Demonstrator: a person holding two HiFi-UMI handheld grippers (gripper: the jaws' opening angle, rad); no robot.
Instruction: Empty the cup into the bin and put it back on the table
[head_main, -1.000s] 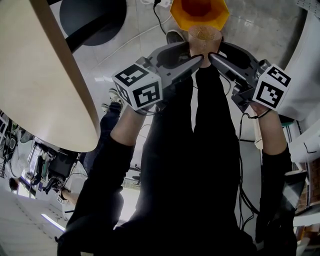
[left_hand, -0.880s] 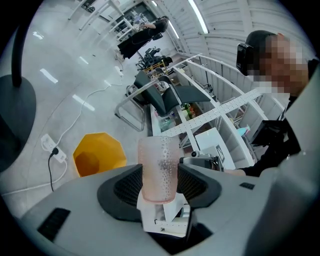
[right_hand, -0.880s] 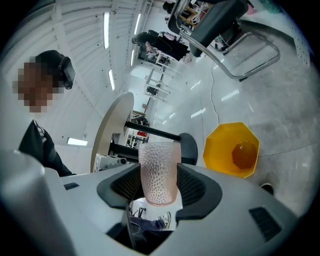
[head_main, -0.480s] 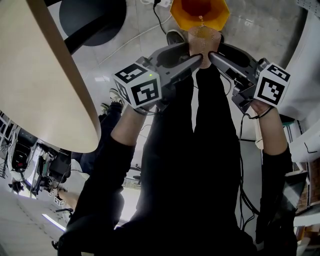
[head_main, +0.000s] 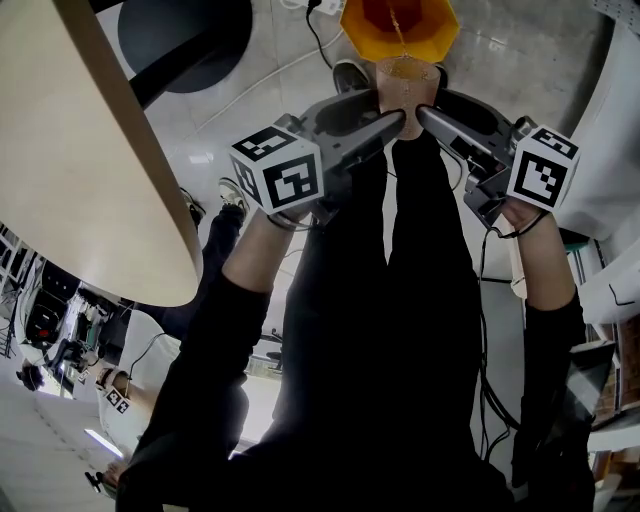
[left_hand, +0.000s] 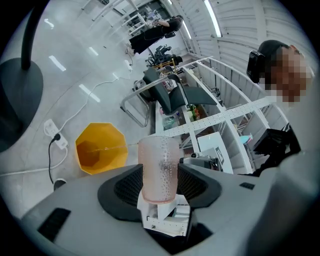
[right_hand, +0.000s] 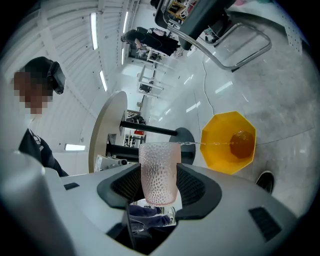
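Note:
A pink dimpled cup is held low over the floor and tipped toward a yellow octagonal bin. A thin stream of liquid runs from its rim into the bin, where brown liquid pools. My left gripper and right gripper are both shut on the cup from opposite sides. In the left gripper view the cup sits between the dark pads with the bin beyond it. The right gripper view shows the cup pinched the same way.
The pale round table fills the left, its black base on the floor near the bin. A power strip with cable lies by the bin. The person's legs and a shoe stand below the grippers. A chair and shelving lie beyond.
A stream of liquid now runs from the cup's rim into the bin; one second ago none showed. Both grippers have stayed almost still.

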